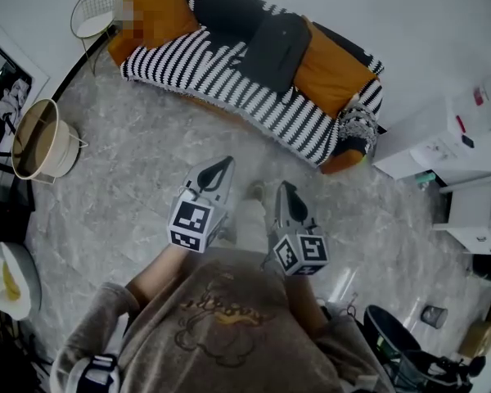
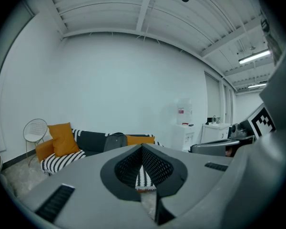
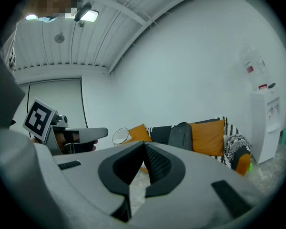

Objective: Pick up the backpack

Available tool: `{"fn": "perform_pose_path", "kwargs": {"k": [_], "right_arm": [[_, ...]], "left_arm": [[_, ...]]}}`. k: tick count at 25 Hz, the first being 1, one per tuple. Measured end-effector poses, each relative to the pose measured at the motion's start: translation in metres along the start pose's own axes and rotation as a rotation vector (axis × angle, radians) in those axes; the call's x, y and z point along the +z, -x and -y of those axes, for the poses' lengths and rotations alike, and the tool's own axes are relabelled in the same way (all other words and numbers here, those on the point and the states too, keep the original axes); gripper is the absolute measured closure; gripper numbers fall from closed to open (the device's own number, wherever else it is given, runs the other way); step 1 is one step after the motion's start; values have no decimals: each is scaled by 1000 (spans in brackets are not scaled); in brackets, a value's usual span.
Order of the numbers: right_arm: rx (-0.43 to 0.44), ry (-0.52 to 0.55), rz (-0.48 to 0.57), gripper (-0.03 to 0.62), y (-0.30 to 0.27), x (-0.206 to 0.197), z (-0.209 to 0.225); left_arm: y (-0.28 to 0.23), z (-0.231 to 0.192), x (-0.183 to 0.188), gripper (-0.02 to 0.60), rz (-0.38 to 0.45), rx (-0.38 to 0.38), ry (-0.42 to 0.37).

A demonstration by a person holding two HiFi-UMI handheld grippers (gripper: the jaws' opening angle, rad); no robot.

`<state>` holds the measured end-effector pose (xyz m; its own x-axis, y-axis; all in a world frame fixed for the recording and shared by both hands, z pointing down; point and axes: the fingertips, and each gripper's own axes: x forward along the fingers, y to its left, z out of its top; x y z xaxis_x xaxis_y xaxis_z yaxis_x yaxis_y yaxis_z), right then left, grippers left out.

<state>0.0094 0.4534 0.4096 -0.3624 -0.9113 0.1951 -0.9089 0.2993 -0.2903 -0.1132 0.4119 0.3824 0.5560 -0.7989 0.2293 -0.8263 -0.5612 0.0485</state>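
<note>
The left gripper and the right gripper both have the jaws pressed together, nothing between them (they are side by side over the marble floor). The dark grey backpack lies far ahead on the striped sofa, just beside an orange cushion, well apart from both grippers.

1x backpack, 1x sofa, 2x orange cushions, 2x tools, 1x wire chair, 1x basket

No readable words or numbers. Sweatshirt chest print shows blurred script, illegible. Square black-and-white code markers sit on the left gripper and right gripper. Water dispenser label: red, too small.
</note>
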Motion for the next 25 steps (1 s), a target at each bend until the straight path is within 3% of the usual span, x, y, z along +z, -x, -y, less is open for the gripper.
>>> {"fn": "perform_pose_path", "kwargs": {"k": [13, 25], "right_arm": [[7, -14, 3, 592, -81, 24, 34], [-1, -19, -10, 592, -169, 61, 101]], "left_arm": [[-74, -43, 15, 580, 2, 12, 8], [-181, -75, 41, 580, -10, -3, 6]]}}
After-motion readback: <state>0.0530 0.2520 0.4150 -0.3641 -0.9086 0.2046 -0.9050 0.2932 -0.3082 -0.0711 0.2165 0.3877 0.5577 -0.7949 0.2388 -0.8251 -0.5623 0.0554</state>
